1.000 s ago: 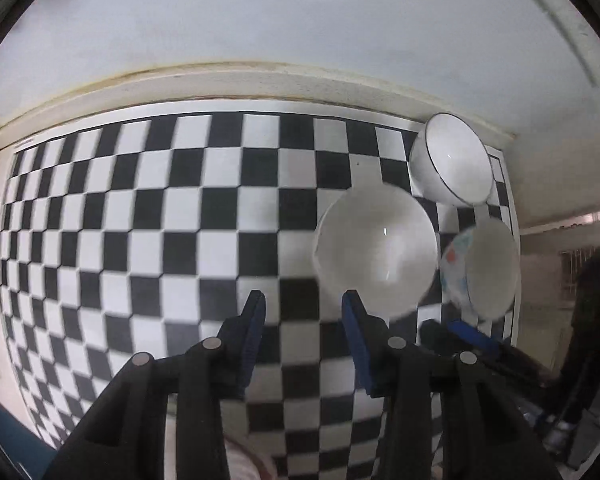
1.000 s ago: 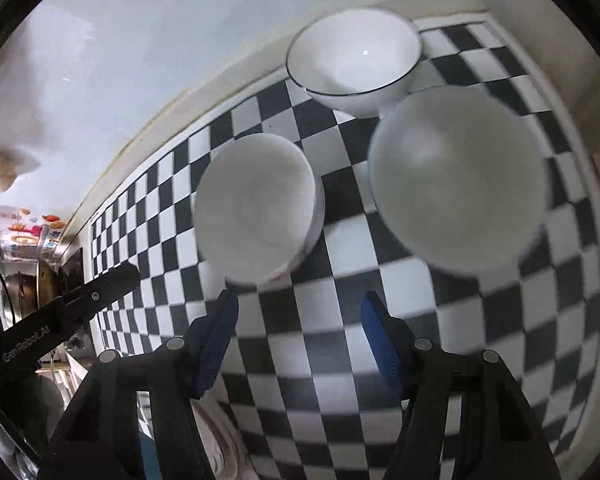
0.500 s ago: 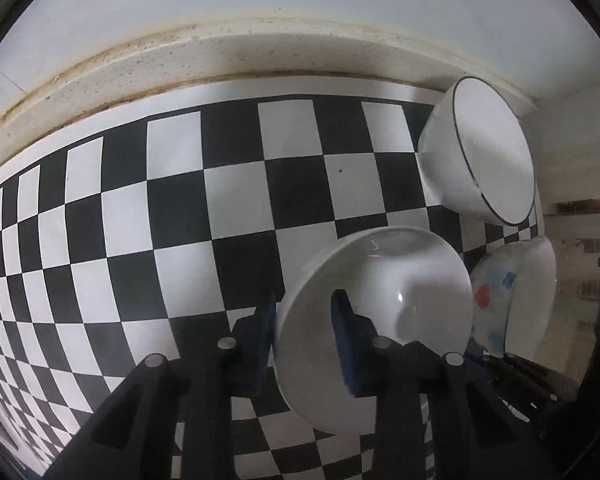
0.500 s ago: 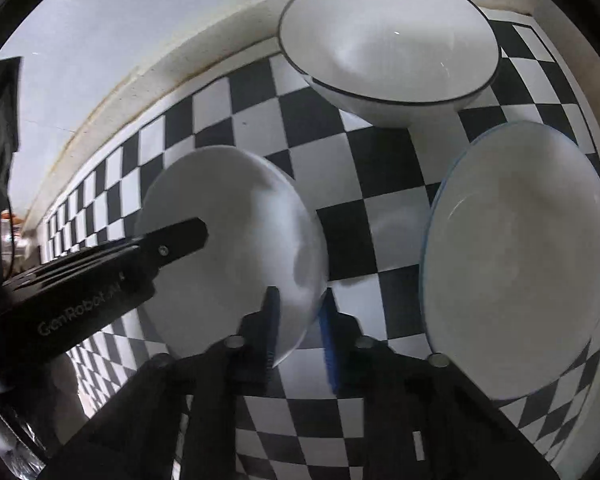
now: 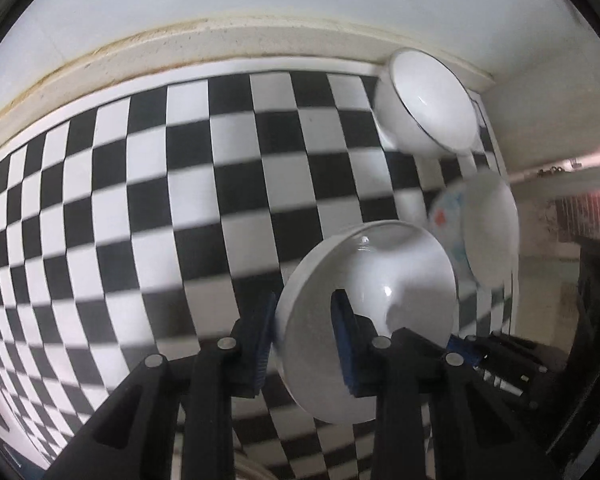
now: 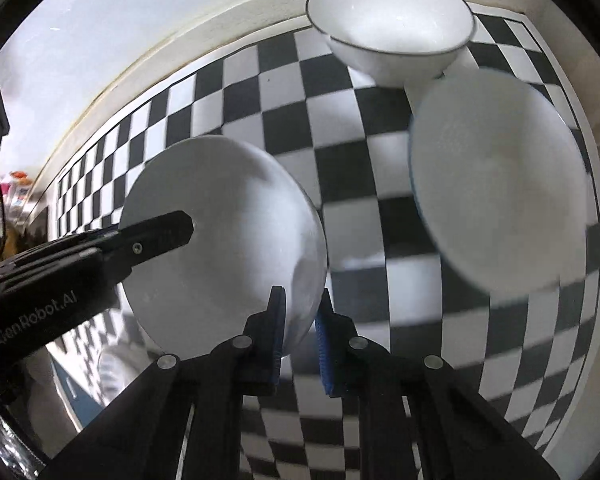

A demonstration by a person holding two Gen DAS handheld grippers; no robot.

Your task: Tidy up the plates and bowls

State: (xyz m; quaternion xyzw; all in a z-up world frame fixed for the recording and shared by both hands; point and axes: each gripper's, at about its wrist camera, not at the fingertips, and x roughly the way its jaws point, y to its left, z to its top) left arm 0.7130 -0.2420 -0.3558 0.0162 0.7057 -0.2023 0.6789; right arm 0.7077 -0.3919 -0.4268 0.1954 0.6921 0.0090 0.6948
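While both grip it | white bowl (image 5: 380,288) | rim between left tongs (image 5: 304,340), right tongs (image 6: 300,340)

White bowl (image 5: 380,304); black-and-white checkered mat (image 5: 180,200); far bowl (image 6: 392,28) dark-rimmed; blurred bowl (image 5: 480,232) seemingly red-blue patterned.

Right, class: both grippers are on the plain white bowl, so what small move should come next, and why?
Probably carry it right, over the blue-rimmed bowl, to nest it. The left gripper and right gripper pinch opposite sides of the plain white bowl, which is tilted, and that bowl sits open alongside.
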